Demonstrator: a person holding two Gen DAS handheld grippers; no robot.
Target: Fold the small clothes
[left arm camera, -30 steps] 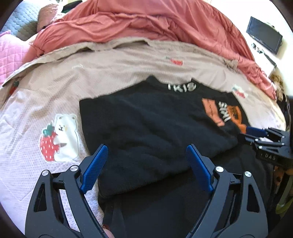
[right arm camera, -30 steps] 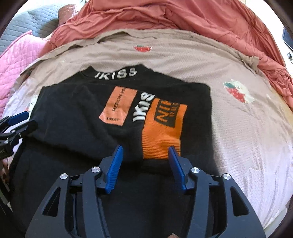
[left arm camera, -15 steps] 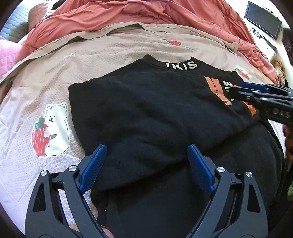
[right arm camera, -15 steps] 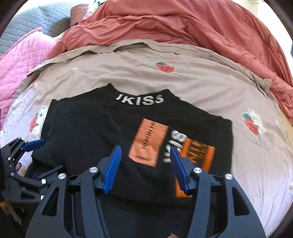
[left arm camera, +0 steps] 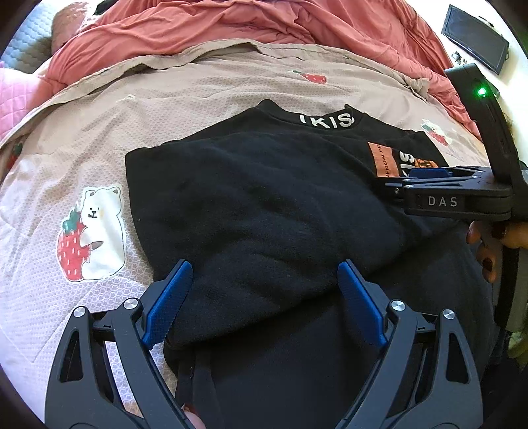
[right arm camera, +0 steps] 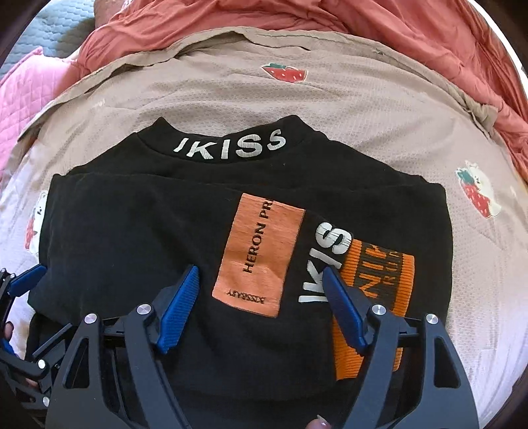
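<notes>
A small black sweater [left arm camera: 264, 204] [right arm camera: 158, 231] with white collar lettering and orange patches [right arm camera: 260, 254] lies partly folded on a beige sheet. My left gripper [left arm camera: 264, 290] hovers open over the near left fold, its blue pads straddling the black cloth without pressing it. My right gripper [right arm camera: 260, 297] hangs over the orange patch; its jaws are opening, with cloth below them but nothing pinched. The right gripper [left arm camera: 429, 178] also shows side-on at the right of the left wrist view. The left gripper's fingertips [right arm camera: 26, 277] poke in at the left edge of the right wrist view.
The beige sheet [left arm camera: 198, 99] has strawberry and bear prints [left arm camera: 90, 234]. A rumpled red quilt [left arm camera: 264, 23] lies behind, and pink quilted bedding [right arm camera: 19, 99] at the far left. A dark monitor [left arm camera: 475, 36] sits at the upper right. A hand [left arm camera: 488, 244] holds the right gripper.
The right gripper has slid left across the sweater from the orange cuff to the rectangular patch, and its jaws have widened. The left gripper has stayed over the near fold, still wide.
</notes>
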